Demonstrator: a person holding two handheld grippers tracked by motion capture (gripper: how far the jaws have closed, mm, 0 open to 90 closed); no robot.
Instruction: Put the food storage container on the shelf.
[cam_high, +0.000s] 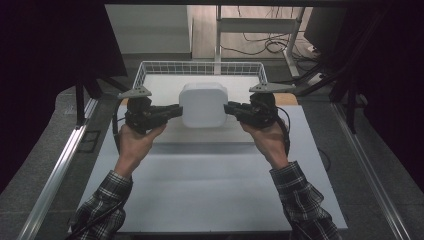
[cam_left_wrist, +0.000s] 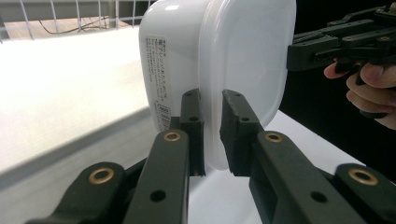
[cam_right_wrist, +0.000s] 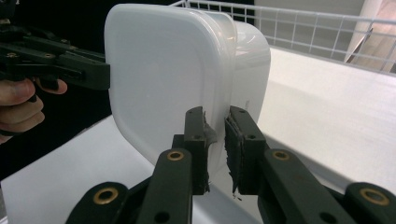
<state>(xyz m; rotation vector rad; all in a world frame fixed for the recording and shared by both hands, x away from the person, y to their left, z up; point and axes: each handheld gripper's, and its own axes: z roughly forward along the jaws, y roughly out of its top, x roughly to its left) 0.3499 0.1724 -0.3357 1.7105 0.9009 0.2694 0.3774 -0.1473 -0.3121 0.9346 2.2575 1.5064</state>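
The left gripper (cam_high: 176, 111) pinches the left rim of a white plastic container (cam_high: 202, 104) held above the table (cam_high: 200, 200) before the wire basket (cam_high: 200, 67). The right gripper (cam_high: 229, 109) clamps the opposite rim. It looks light, stiff and slick; the lid's lip seems the best hold.

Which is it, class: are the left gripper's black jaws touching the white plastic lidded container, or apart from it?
Touching. The left gripper view shows the left gripper with both jaws pressed against the white plastic lidded container's rim, no gap.
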